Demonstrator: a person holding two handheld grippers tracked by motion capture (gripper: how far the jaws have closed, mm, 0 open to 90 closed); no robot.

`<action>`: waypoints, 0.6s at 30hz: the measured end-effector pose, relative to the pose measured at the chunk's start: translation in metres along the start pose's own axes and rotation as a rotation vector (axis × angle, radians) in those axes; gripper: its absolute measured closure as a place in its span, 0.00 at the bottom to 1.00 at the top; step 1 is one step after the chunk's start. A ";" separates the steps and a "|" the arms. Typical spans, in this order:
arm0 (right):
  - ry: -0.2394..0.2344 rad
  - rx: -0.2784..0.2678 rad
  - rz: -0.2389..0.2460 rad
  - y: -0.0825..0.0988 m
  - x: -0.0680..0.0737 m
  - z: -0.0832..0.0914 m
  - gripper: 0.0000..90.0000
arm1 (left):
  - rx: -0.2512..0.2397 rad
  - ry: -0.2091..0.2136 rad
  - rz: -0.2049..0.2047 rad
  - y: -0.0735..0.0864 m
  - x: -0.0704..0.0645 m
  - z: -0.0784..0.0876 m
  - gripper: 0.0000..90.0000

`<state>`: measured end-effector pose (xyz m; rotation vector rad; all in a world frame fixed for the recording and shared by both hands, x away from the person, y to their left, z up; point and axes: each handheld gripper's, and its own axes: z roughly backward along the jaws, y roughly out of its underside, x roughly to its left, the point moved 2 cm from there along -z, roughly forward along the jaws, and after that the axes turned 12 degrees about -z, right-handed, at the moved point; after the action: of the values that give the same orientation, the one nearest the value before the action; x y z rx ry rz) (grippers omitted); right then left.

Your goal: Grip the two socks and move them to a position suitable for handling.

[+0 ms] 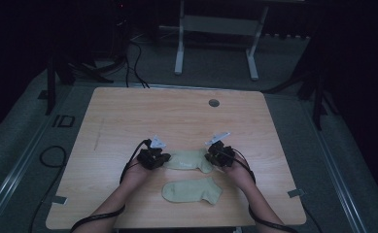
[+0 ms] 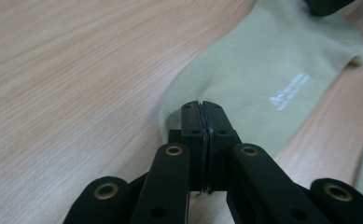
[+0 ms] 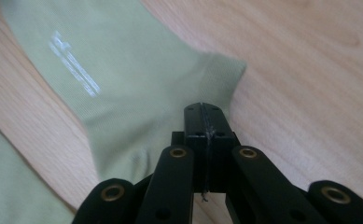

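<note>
Two pale green socks lie flat on the wooden table (image 1: 128, 116). The farther sock (image 1: 191, 159) stretches between my two grippers; the nearer sock (image 1: 191, 190) lies just in front of it. My left gripper (image 1: 163, 159) is at the farther sock's left end. In the left gripper view, the left gripper (image 2: 201, 105) has its jaws pressed together over the edge of the farther sock (image 2: 263, 79), with no fabric seen between them. My right gripper (image 1: 210, 158) is at the sock's right end. The right gripper (image 3: 202, 107) is likewise closed, over the corner of this sock (image 3: 137, 88).
A round grommet hole (image 1: 214, 103) sits near the table's far edge. Behind the table stands a white metal frame (image 1: 179, 48) on the floor. Cables (image 1: 50, 158) lie on the floor at the left. The room around is dark.
</note>
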<state>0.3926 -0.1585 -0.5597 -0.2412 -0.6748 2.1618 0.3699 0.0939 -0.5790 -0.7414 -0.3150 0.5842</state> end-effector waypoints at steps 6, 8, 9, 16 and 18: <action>-0.014 -0.008 -0.026 0.004 -0.009 0.002 1.00 | -0.001 0.003 -0.002 0.004 -0.003 0.004 0.98; -0.013 -0.010 -0.027 0.006 -0.010 0.003 1.00 | -0.004 0.010 0.000 0.005 -0.006 0.005 0.98; -0.015 -0.012 -0.027 0.006 -0.010 0.003 1.00 | -0.005 0.014 0.002 0.005 -0.006 0.005 0.98; -0.015 -0.014 -0.034 0.007 -0.010 0.003 1.00 | 0.000 0.020 0.000 0.005 -0.008 0.006 0.98; -0.016 -0.017 -0.034 0.007 -0.010 0.003 1.00 | -0.002 0.021 0.002 0.005 -0.007 0.005 0.98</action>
<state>0.3927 -0.1708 -0.5613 -0.2204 -0.7017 2.1287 0.3598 0.0959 -0.5795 -0.7498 -0.2956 0.5774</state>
